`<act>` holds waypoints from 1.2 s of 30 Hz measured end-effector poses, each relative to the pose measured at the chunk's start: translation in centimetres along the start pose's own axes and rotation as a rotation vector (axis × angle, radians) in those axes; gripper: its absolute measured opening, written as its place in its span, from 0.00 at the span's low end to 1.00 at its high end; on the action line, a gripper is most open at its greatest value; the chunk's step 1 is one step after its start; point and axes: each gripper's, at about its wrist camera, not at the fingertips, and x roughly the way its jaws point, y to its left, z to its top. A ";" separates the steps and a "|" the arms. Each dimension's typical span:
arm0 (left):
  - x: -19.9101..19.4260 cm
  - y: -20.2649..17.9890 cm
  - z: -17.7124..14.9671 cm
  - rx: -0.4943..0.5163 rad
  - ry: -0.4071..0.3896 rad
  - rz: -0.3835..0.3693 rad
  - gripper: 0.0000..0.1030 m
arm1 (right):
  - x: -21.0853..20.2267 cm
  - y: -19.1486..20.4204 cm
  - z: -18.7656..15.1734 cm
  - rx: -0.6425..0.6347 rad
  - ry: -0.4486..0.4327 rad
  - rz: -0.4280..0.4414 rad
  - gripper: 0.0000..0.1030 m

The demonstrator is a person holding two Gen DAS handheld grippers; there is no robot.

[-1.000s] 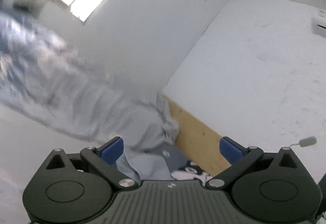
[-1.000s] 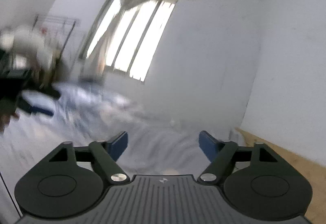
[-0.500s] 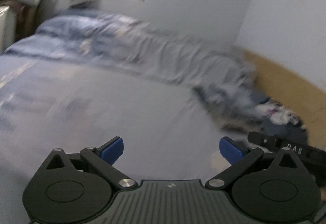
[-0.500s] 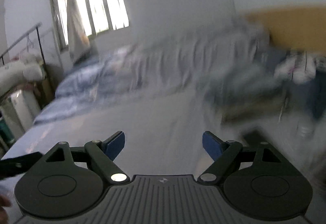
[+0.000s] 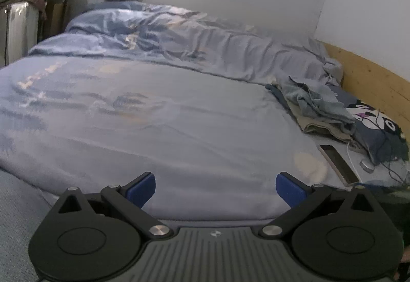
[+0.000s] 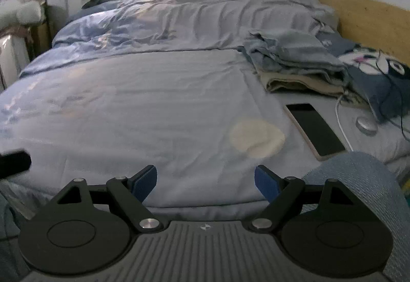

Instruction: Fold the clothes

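Observation:
A pile of clothes (image 5: 315, 107) lies at the far right of the bed, light blue denim on top of a beige garment; the right wrist view shows the same pile of clothes (image 6: 294, 64). My left gripper (image 5: 216, 188) stands open over the near edge of the bed sheet (image 5: 153, 128), nothing between its blue pads. In the other hand my right gripper (image 6: 205, 182) is also open and empty above the same near edge. Both are well short of the pile.
A phone (image 6: 314, 128) lies face up on the sheet, with a white cable (image 6: 342, 125) and a small round grey disc (image 6: 366, 124) beside it. A cartoon-print pillow (image 6: 379, 71) leans by the wooden headboard (image 6: 366, 18). A crumpled duvet (image 5: 179, 41) fills the far side. A denim-clad knee (image 6: 358, 171) shows at lower right.
Both views swung down from the walls and window to the bed. The blur has cleared, and both grippers now hang over the near edge, still open.

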 end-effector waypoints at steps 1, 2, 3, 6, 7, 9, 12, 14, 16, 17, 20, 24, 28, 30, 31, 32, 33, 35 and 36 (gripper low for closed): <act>0.3 0.0 -0.1 -0.002 0.013 -0.003 1.00 | 0.3 0.3 -0.1 -0.011 0.011 0.004 0.83; 0.6 0.1 -0.1 -0.006 0.030 -0.006 1.00 | 0.6 0.6 -0.3 -0.020 0.021 0.010 0.83; 1.0 0.1 -0.2 -0.009 0.048 -0.007 1.00 | 0.8 0.8 -0.5 -0.028 0.031 0.013 0.83; 2.3 0.5 -0.2 -0.029 0.114 0.025 1.00 | 1.3 1.5 -0.9 -0.059 0.058 -0.004 0.83; 2.8 0.6 -0.3 -0.035 0.138 0.040 1.00 | 1.4 1.5 -1.0 -0.059 0.061 -0.005 0.83; 3.5 0.7 -0.4 -0.040 0.175 0.062 1.00 | 1.5 1.3 -1.2 -0.049 0.066 -0.003 0.83; 4.4 0.3 -0.5 -0.020 0.215 0.094 1.00 | 1.8 0.9 -1.5 -0.019 0.084 -0.010 0.83; 5.0 -0.3 -0.7 0.016 0.252 0.120 1.00 | 2.0 0.7 -1.7 -0.001 0.099 -0.018 0.83; 5.4 -0.9 -0.9 0.049 0.277 0.137 1.00 | 2.0 0.5 -1.9 0.013 0.104 -0.016 0.83; 5.5 -1.1 -1.0 0.064 0.285 0.141 1.00 | 1.8 0.4 -2.0 0.018 0.105 -0.012 0.83; 5.5 -1.5 -1.2 0.097 0.293 0.149 1.00 | 1.6 0.3 -2.3 0.028 0.108 0.003 0.83; 5.7 -1.8 -1.5 0.120 0.316 0.175 1.00 | 1.6 0.2 -2.5 0.042 0.118 0.025 0.83; 5.8 -1.8 -1.7 0.136 0.337 0.195 1.00 | 1.7 0.0 -2.6 0.056 0.130 0.045 0.83; 5.8 -1.8 -1.8 0.143 0.344 0.202 1.00 | 1.8 0.0 -2.6 0.059 0.134 0.051 0.83; 5.8 -1.8 -1.8 0.147 0.348 0.205 1.00 | 1.8 0.0 -2.6 0.060 0.134 0.053 0.83; 5.8 -1.8 -1.8 0.151 0.351 0.208 1.00 | 1.8 0.0 -2.6 0.061 0.134 0.055 0.83; 5.8 -1.9 -1.8 0.155 0.355 0.209 1.00 | 1.8 0.0 -2.6 0.061 0.134 0.057 0.83; 5.8 -2.0 -1.9 0.165 0.358 0.208 1.00 | 1.8 0.0 -2.6 0.063 0.131 0.059 0.83; 5.8 -2.0 -1.9 0.170 0.359 0.208 1.00 | 1.7 0.0 -2.6 0.065 0.129 0.061 0.83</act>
